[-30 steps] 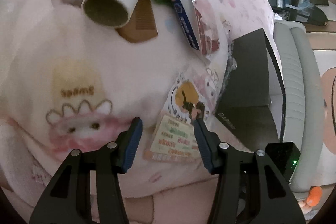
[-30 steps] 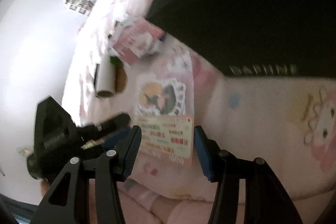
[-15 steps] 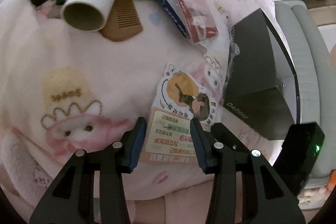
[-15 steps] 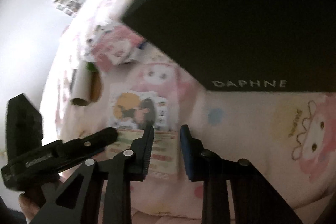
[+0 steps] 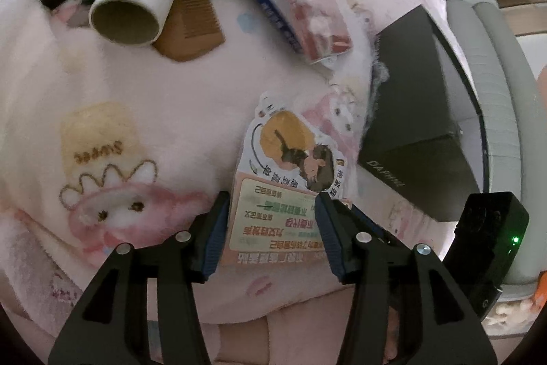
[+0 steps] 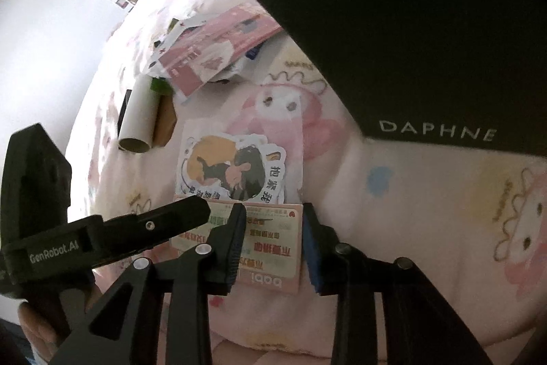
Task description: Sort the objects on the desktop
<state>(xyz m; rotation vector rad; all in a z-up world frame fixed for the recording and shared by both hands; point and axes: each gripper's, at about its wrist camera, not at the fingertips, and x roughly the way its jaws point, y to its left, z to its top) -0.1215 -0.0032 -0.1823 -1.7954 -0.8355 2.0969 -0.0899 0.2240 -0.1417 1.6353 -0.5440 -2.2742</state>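
Both tongs (image 5: 271,221) (image 6: 273,238) straddle the card (image 5: 273,224); contact seems unclear.

Left black two-finger tongs (image 5: 271,218): blue-padded fingers (image 5: 213,235) parted, wide gap between pads, nothing clamped, tips low and angled forward. Right black two-finger tongs (image 6: 273,235): fingers parted narrower, blue pads (image 6: 311,248) facing each other, nothing clamped. Both sets close together, converging, left body visible in right wrist view. Bare fingers (image 6: 34,327) wrapped under left handle.
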